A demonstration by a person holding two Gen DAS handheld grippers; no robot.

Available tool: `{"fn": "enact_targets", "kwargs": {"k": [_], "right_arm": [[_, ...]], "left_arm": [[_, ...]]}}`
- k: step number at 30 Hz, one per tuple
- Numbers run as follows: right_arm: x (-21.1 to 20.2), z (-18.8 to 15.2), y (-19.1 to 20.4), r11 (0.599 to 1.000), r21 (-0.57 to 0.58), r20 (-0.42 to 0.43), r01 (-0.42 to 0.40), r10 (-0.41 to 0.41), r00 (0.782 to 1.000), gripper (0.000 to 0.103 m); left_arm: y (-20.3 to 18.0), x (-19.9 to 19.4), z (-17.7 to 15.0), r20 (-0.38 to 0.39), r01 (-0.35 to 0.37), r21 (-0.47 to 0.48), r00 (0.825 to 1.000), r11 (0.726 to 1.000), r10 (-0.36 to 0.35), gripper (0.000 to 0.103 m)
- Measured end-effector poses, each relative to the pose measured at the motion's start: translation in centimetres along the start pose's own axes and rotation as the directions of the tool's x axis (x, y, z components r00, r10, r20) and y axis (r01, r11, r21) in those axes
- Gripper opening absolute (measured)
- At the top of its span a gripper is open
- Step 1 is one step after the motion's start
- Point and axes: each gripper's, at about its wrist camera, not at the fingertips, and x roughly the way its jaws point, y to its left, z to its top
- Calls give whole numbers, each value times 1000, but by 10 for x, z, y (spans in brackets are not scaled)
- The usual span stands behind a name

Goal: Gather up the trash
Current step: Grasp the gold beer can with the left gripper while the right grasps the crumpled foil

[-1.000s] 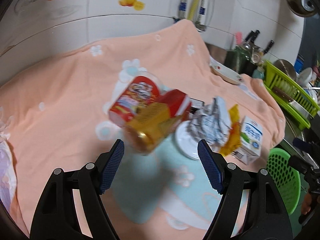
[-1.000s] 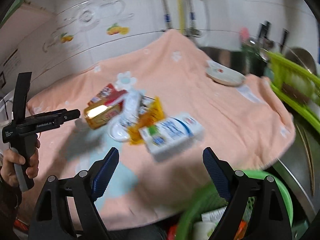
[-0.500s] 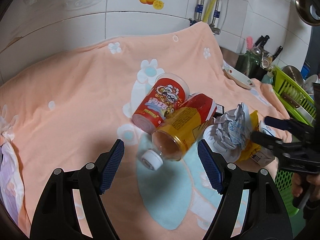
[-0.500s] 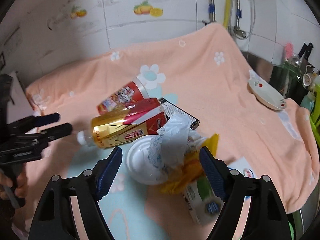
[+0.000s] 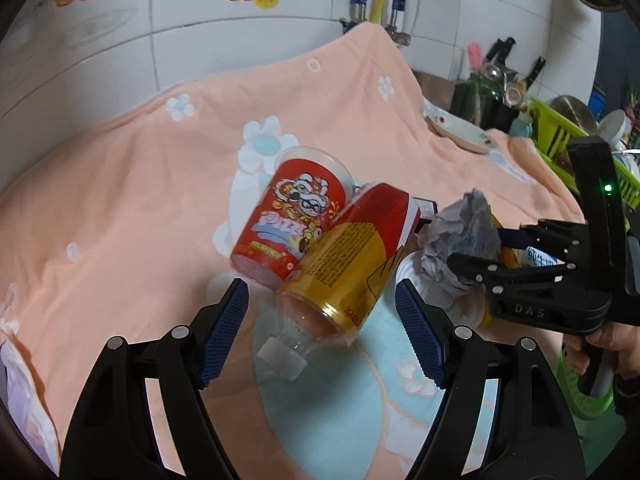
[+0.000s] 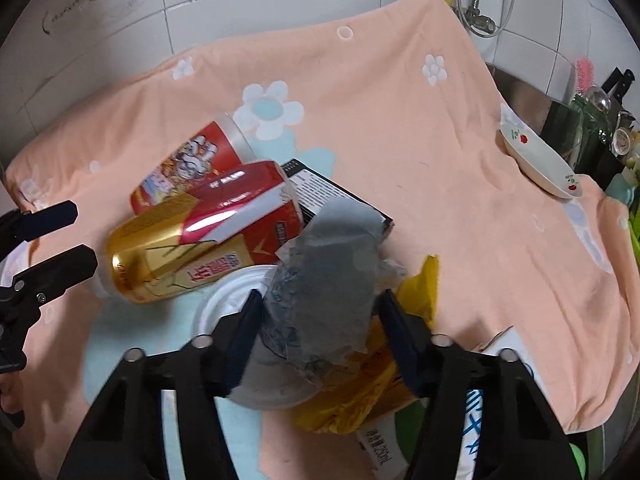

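Left wrist view: the left gripper [image 5: 322,328] stands spread wide with nothing between its blue pads. Directly ahead of it lies the gold-and-red labelled plastic bottle [image 5: 344,264], on its side on the peach flowered cloth [image 5: 140,184]. The bottle's white cap points toward the gripper; its long axis runs away and to the right, roughly in line with the fingers. A red printed snack cup [image 5: 292,220] leans against the bottle's left flank. To the right, the right gripper [image 5: 476,250] reaches into the crumpled grey-white paper wad [image 5: 460,240].

Right wrist view: the right gripper [image 6: 320,340] has just been closing, and the crumpled wad [image 6: 328,292] fills the gap between its fingers; whether the pads already press it I cannot tell. The wad rests over a white round lid [image 6: 224,300], with a yellow wrapper [image 6: 420,292] just beside it. In my judgement the right hand is much the nearer to the wad, the left to the bottle.
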Motion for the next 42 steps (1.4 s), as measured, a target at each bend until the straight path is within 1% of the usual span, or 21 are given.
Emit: {"fn": "enact_targets", "kwargs": {"k": [3, 4, 5, 9, 16, 18, 21, 25, 32, 37, 42], "right_arm": [[-3, -1, -3, 1000, 5, 12, -7, 7, 1000, 40], [-6, -1, -5, 1000, 16, 20, -19, 19, 1000, 38], [-9, -1, -7, 999, 24, 29, -29, 29, 999, 33], [-24, 1, -15, 993, 71, 67, -91, 86, 994, 26], [-54, 2, -25, 978, 113, 137, -173, 157, 978, 25], [-64, 3, -27, 976, 115, 159, -183, 163, 974, 25], [-77, 3, -30, 972, 120, 187, -203, 179, 966, 25], [-91, 1, -34, 970, 120, 211, -209, 181, 961, 25], [-107, -9, -44, 970, 132, 237, -204, 169, 957, 25], [-114, -20, -47, 972, 135, 242, -193, 156, 958, 25], [-122, -33, -52, 970, 150, 247, -190, 149, 957, 25]], "left_arm": [[-5, 8, 3, -17, 15, 32, 1000, 999, -14, 75], [-7, 11, 4, -20, 17, 44, 1000, 999, -16, 75], [-9, 12, 4, -22, 19, 54, 1000, 998, -18, 75], [-17, 24, 13, -38, 45, 98, 998, 994, -42, 75], [-25, 47, 25, -78, 67, 155, 995, 986, -56, 74], [-27, 54, 27, -90, 68, 168, 995, 983, -54, 72], [-30, 65, 31, -109, 68, 189, 993, 980, -48, 72], [-31, 79, 35, -140, 82, 195, 989, 977, -55, 72], [-39, 93, 38, -170, 82, 239, 985, 968, -41, 72], [-40, 96, 37, -169, 78, 244, 985, 967, -37, 71], [-42, 93, 35, -145, 52, 239, 989, 970, -17, 70]]}}
